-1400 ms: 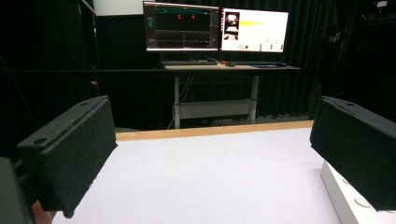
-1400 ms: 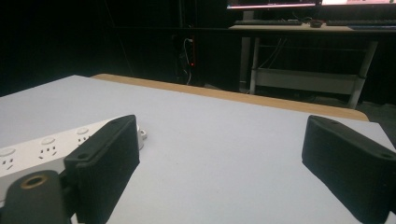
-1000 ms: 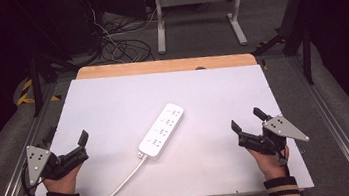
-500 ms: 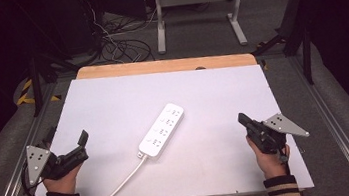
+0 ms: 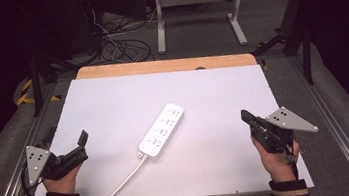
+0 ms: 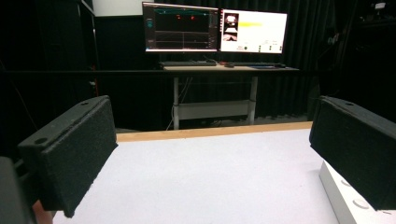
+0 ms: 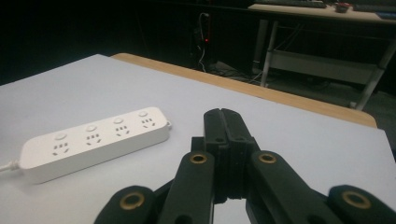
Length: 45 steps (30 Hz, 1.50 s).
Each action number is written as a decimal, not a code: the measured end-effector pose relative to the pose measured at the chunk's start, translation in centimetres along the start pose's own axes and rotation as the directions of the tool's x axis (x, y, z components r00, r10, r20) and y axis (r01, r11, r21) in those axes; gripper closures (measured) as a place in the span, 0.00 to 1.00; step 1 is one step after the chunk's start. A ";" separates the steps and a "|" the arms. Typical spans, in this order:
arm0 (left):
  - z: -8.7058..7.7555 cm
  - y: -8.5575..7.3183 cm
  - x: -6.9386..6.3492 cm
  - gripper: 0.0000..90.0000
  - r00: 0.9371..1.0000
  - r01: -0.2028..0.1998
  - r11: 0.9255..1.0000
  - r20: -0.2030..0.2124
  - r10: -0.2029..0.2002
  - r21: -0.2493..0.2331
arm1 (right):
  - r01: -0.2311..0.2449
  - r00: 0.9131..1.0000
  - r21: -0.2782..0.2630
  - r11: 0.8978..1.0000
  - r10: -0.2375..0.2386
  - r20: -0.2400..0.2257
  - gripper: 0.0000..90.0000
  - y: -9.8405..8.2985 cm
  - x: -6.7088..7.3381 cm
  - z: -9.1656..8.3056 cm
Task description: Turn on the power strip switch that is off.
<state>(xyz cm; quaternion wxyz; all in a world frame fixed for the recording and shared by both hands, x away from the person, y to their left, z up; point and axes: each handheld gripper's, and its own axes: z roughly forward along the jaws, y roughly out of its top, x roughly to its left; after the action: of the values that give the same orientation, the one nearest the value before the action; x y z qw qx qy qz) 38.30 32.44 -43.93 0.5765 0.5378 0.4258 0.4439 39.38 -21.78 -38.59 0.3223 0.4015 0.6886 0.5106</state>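
My right gripper (image 5: 246, 118) sits at the right side of the white table top (image 5: 112, 100), near its front edge; its two black jaws are pressed flat together with nothing between them, as the right gripper view (image 7: 223, 122) shows plainly, the pads meeting in one seam; they have just been closing, and they closed on air; my right hand (image 5: 276, 158), with its striped cuff, holds the gripper's body from behind, and the grey three-cornered plate (image 5: 290, 120) stands on top of it.

My left gripper (image 5: 65, 140) rests at the left side of the table, also near the front edge; its jaws stand wide apart, and in the left gripper view (image 6: 212, 163) the two black foam pads (image 6: 77, 149) frame bare white surface with nothing held; my left hand (image 5: 58, 175) grips it from below.

The white plastic power strip with four sockets (image 5: 161, 129) lies flat near the middle of the table, set on a slant, its far end toward the right and its near end toward me; it is well apart from both grippers, roughly between them; its white cable (image 5: 118, 188) leaves the near end and runs toward the front left edge; in the right gripper view the strip (image 7: 93, 142) lies off to the left of my closed jaws, untouched; in the left gripper view one corner of it (image 6: 345, 196) shows under the right-hand pad.
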 end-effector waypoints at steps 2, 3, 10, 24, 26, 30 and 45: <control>0.0 0.0 0.0 0.02 1.000 0.003 1.000 -0.002 -0.003 0.001 | 0.021 1.000 0.006 1.000 -0.021 -0.020 1.00 0.8 0.9 -0.3; 0.0 0.0 0.0 0.02 1.000 0.003 1.000 -0.001 -0.003 0.002 | 0.021 0.999 0.003 1.000 -0.021 -0.038 1.00 1.1 1.4 -0.4; 0.2 0.0 -0.1 0.02 1.000 -0.004 1.000 0.001 0.004 0.005 | 0.100 0.984 -0.057 0.993 -0.107 -0.141 1.00 4.6 5.1 -1.6; 0.3 -0.1 -0.3 0.02 1.000 -0.010 1.000 0.007 0.010 0.012 | 0.213 0.939 0.018 0.977 -0.200 -0.280 1.00 5.8 10.6 3.8; 0.2 -0.1 -0.3 0.02 1.000 -0.016 1.000 0.007 0.016 0.013 | 0.212 0.936 0.029 0.977 -0.194 -0.293 1.00 5.9 11.0 5.3; 0.2 -0.2 -0.2 0.02 1.000 -0.014 1.000 0.006 0.014 0.016 | 0.197 0.933 0.054 0.979 -0.170 -0.318 1.00 5.9 11.5 7.8; 0.3 -0.2 -0.2 0.02 1.000 -0.014 1.000 0.014 0.014 0.021 | 0.260 0.905 0.175 0.950 -0.177 -0.388 1.00 4.7 14.5 13.7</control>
<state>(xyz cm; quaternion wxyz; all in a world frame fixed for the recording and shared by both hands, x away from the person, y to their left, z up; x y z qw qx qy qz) 38.51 32.15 -44.13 0.5707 0.5497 0.4228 0.4397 45.31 -2.16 -38.31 0.1963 0.2522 0.8302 0.4568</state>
